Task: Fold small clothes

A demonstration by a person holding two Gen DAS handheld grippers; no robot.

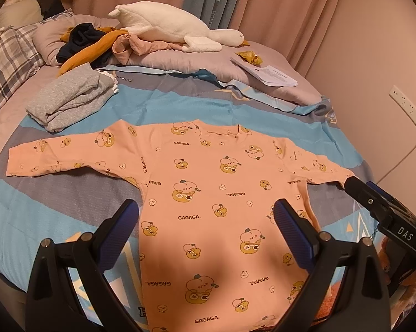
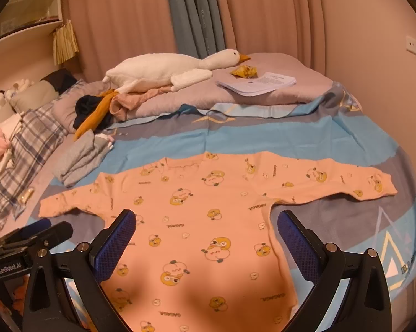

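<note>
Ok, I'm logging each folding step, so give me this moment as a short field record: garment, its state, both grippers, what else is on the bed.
garment: pink long-sleeved top with duck print
state: spread flat on the bedsheet, both sleeves out, unfolded
left hand-held gripper: open, above the top, holding nothing
right hand-held gripper: open, holding nothing
nearby: folded grey clothes, goose plush, papers

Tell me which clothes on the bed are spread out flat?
The pink shirt with ducks, nearest both open grippers. Its sleeves lie stretched out. The grey clothes behind it are folded in a stack, and the dark and orange clothes by the toy goose are crumpled.
</note>
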